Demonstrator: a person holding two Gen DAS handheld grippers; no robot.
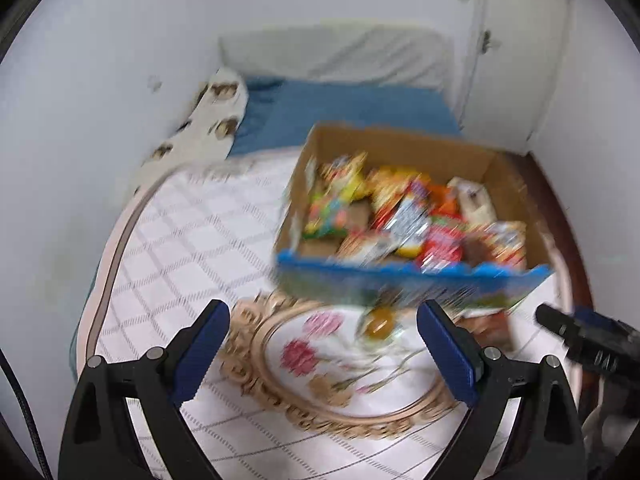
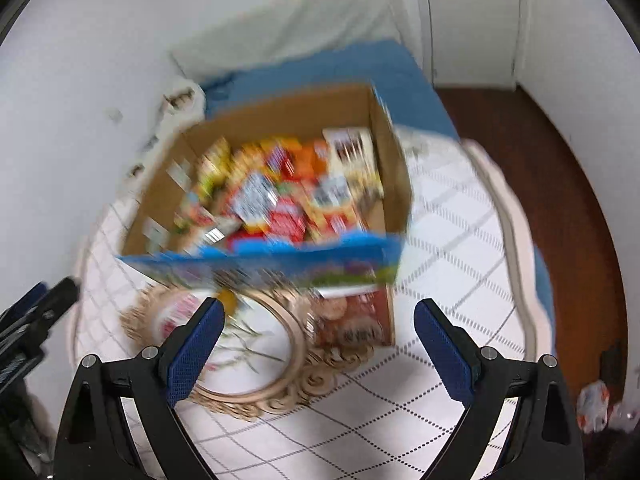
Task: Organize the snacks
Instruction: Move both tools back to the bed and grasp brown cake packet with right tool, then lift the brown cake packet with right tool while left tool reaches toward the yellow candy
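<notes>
A cardboard box with a blue printed front holds several colourful snack packets; the same box and its snack packets fill the middle of the right wrist view. It rests on a white checked bedcover. An oval tray with a gold ornate rim and flower print lies in front of it, and this tray lies partly under the box. A brown snack pack sits at the box's front. My left gripper is open above the tray. My right gripper is open, nothing between its fingers. Both views are blurred.
A blue blanket and white pillow lie beyond the box. White walls close in on the left; a white door and brown floor lie right. Crumpled wrappers rest on the floor. The right gripper's tip shows at the left view's edge.
</notes>
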